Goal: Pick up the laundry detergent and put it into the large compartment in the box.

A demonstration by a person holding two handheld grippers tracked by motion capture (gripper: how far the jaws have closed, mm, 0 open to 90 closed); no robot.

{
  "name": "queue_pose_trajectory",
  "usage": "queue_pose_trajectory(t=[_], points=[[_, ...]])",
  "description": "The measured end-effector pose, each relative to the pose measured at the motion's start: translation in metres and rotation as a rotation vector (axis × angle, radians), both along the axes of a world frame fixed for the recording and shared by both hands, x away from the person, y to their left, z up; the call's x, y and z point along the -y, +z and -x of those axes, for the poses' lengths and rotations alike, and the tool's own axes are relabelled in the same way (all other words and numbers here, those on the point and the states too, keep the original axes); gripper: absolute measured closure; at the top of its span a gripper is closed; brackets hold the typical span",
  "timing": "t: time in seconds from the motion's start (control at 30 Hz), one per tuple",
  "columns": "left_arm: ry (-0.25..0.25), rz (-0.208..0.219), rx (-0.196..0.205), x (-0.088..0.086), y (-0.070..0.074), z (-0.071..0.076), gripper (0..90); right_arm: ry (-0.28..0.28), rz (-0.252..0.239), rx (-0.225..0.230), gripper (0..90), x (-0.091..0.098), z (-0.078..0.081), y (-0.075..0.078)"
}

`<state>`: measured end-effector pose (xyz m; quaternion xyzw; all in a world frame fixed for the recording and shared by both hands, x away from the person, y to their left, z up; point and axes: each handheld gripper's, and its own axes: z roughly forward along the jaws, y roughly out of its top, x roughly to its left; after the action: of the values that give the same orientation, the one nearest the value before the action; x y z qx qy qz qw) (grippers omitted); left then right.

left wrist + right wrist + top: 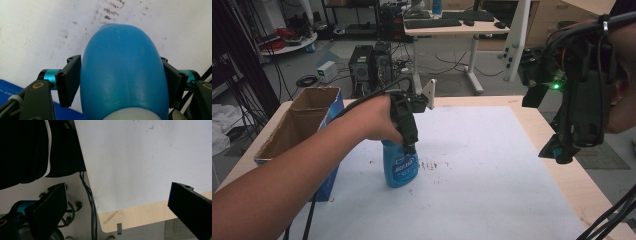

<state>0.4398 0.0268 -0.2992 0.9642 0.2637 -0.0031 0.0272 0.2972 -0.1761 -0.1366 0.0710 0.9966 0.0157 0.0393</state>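
Two tongs, one bottle: left has the grip

Left tongs [121, 82] are clamped on the blue plastic spray bottle [400, 165], one black jaw pressed to each side of its rounded body, as the left gripper view shows close up. Bottle stands upright on the white sheet [492, 185] covering the wooden worktop [562, 165], just right of the open cardboard box with blue sides [302, 127] and near some dark specks on the sheet. Looks like the grasp step is done, lift not begun, since the base seems to sit on the sheet.

Right tongs [562, 150] hang over the worktop's right edge, well apart from the bottle, jaws spread wide w/ nothing between them.

Next move, I'd say: raise it straight up w/o loosening. Smooth curved plastic could slip or twist, so keep the squeeze firm. Destination can't be told, tho the box is the nearest candidate.
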Motion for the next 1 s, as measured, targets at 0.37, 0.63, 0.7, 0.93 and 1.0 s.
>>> queue_pose_trajectory(t=[0.37, 0.63, 0.7, 0.93, 1.0], points=[[-0.004, -0.014, 0.0, 0.0014, -0.0014, 0.0008, 33.0, 0.0, 0.002, -0.002, 1.7, -0.0006, 0.0001, -0.0007], [0.001, -0.014, -0.002, 0.0018, -0.002, 0.0009, 37.9, -0.001, 0.003, -0.005, 1.7, -0.0005, 0.0004, -0.0007], [0.003, -0.015, -0.002, 0.0018, -0.0021, 0.0007, 38.3, -0.002, 0.004, -0.005, 1.7, -0.0008, 0.0006, -0.0005], [0.001, -0.017, -0.011, -0.0011, -0.0006, 0.0002, 38.6, -0.001, 0.008, -0.006, 1.7, -0.0023, 0.0007, -0.0004], [0.01, -0.003, -0.026, -0.0069, 0.0047, 0.0005, 38.6, 0.002, 0.008, -0.004, 1.7, -0.0031, 0.0012, 0.0002]])
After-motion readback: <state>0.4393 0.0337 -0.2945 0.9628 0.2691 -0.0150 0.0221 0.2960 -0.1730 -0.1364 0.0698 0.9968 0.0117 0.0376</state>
